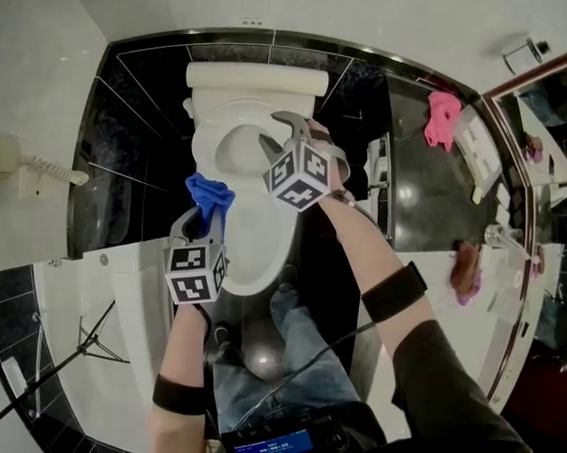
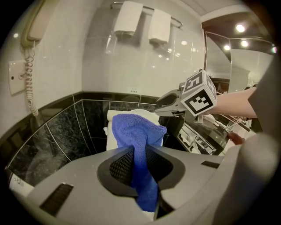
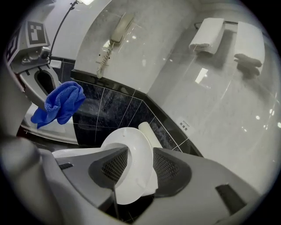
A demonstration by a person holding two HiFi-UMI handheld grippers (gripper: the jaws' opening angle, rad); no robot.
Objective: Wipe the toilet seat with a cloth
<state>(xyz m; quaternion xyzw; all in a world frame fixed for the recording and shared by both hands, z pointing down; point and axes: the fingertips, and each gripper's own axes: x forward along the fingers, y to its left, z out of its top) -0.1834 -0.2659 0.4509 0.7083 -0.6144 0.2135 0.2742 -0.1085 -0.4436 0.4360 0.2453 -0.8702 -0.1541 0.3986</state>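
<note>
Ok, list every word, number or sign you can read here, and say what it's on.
Nothing here is legible.
Wall label: "..." print too small to read.
Screen: "..." characters on the blue display are blurred.

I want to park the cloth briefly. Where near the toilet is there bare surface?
The tank top is bare, and so is the black counter between the pink cloth and the white tray. Over the bowl it is crowded: the right gripper holds the lid there.
</note>
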